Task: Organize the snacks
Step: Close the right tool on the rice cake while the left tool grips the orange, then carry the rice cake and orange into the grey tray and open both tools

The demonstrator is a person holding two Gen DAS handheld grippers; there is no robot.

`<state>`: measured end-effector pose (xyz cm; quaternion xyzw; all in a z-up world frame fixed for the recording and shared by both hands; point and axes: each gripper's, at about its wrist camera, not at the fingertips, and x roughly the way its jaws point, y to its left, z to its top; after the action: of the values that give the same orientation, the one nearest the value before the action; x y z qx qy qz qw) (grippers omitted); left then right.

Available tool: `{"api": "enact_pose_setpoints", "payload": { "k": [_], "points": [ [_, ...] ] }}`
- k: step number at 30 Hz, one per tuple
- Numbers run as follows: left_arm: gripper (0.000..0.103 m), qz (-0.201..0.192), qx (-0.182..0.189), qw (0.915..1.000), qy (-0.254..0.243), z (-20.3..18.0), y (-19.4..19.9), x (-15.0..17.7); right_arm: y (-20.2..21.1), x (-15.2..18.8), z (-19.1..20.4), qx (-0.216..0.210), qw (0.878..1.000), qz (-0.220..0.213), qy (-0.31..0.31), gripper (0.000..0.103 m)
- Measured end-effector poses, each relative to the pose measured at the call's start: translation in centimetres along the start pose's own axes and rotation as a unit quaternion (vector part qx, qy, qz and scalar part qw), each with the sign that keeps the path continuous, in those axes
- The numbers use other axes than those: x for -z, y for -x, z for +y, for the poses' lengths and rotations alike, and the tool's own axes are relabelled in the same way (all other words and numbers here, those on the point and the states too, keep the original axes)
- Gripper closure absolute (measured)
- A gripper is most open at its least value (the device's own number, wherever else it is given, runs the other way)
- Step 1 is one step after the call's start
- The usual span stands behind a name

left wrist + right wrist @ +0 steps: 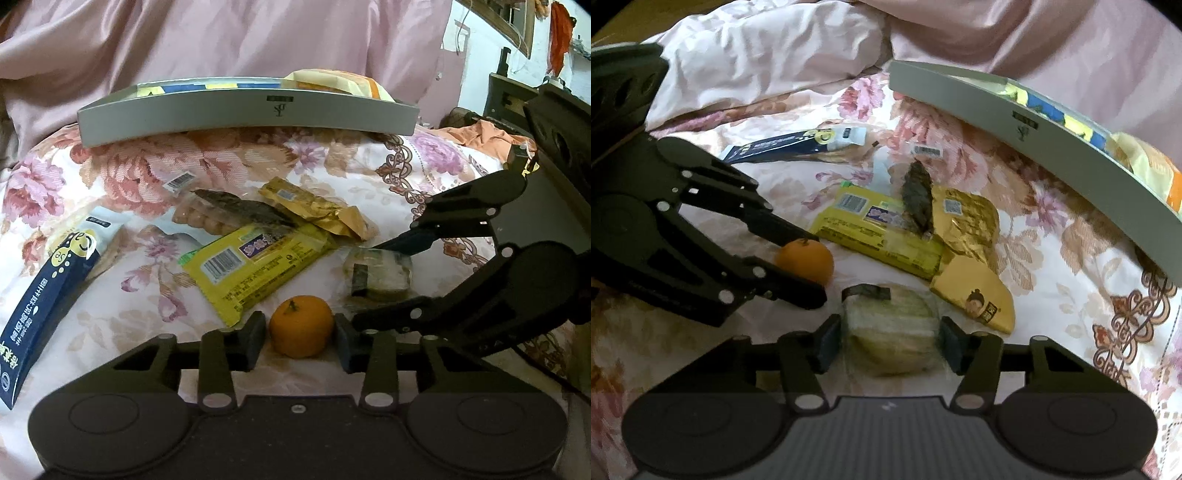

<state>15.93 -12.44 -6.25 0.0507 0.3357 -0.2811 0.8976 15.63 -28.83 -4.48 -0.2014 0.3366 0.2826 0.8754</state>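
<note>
1. The left hand-held gripper (301, 341) straddles a small orange (301, 325) that sits on the bed. One pad lies at the fruit's 9 o'clock and the other at its 3 o'clock. The pads look just beside the skin or barely touching it, so I cannot tell whether it is gripped yet.
2. The right hand-held gripper (890, 341) brackets a clear-wrapped rice cake (892, 330) in the same way. Its pads press into the wrapper at 9 and 3 o'clock, so I judge it closed on the packet.
3. The grey tray (243, 114) lies at 12 o'clock from the left hand-held gripper, well apart. Its long axis runs across that view, and from the right wrist it sits at about 1 o'clock. Both fingers would have to travel forward over the loose packets to reach it.
4. Between them and the tray lie a yellow packet (258, 264), a gold foil packet (314, 210) and a dark dried-fish packet (240, 212), all overlapping. A navy box (48, 306) lies at 9 o'clock.
5. The orange is round, firm and matte, and would likely roll if nudged. The rice cake is a soft block in slippery film. The floral quilt (369, 162) is soft and uneven, so things may tilt on it. The tray is rigid, with low walls, and already holds packets.
</note>
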Motion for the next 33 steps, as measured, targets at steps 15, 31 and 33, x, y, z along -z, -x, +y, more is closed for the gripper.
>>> {"api": "enact_pose_setpoints", "payload": {
  "k": [15,31,33],
  "points": [
    [0.066,-0.008,-0.056,0.9973,0.046,0.0,1.4,-0.4,0.7,0.2,2.4,0.065,0.993,-0.03,0.093,0.046],
    [0.066,-0.051,-0.126,0.9856,0.101,-0.6,5.6,-3.5,4.4,-0.5,2.4,0.146,0.976,-0.14,0.085,0.046],
    [0.066,-0.06,-0.132,0.9837,0.106,-0.6,6.1,-4.2,5.0,-0.8,1.9,0.157,0.973,-0.158,0.066,0.046]
  ]
}}
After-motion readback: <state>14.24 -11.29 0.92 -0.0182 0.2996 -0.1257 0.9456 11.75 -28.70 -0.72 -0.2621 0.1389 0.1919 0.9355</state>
